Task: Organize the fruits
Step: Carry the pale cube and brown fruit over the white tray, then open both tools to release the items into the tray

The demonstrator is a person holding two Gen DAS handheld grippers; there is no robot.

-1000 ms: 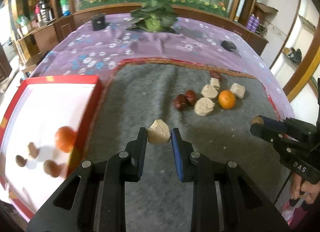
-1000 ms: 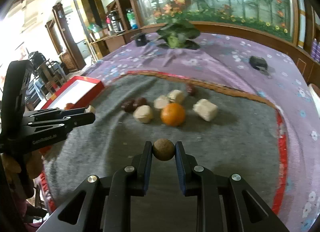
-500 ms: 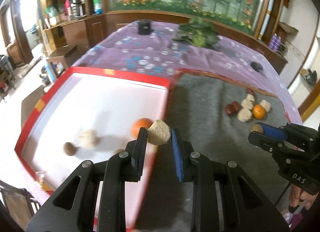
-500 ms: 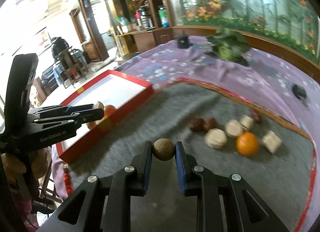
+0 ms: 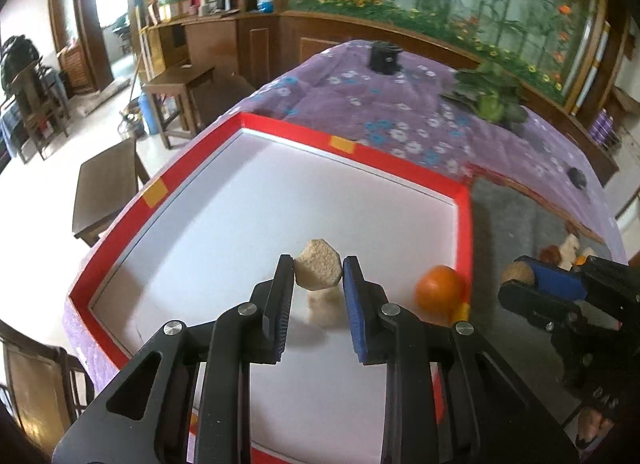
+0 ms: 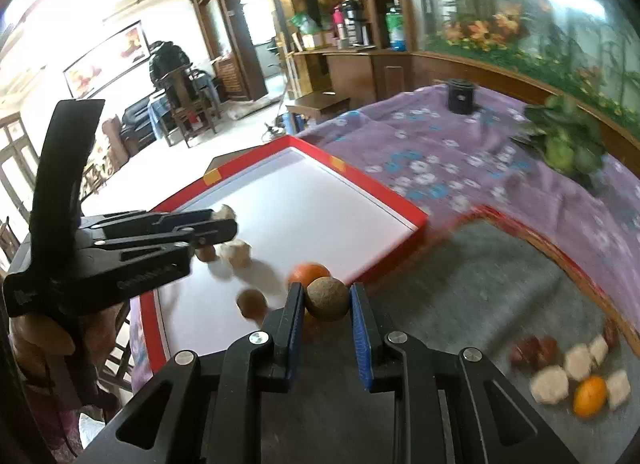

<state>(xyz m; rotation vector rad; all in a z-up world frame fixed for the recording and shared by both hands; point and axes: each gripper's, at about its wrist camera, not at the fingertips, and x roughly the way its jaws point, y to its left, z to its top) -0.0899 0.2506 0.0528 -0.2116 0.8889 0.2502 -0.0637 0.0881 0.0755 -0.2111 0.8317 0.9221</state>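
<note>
Left gripper (image 5: 318, 278) angled downward, jaws clamped on a beige chunk (image 5: 319, 270); right gripper (image 6: 325, 300) alongside, angled downward, pinching a brown ball (image 6: 327, 299).

White raised lettering ran along the side of the left gripper (image 6: 120, 260), too blurred here to make out. On the right gripper (image 5: 576, 304) only the letters "DAS" showed (low on its body, faint). No other text was legible.
</note>
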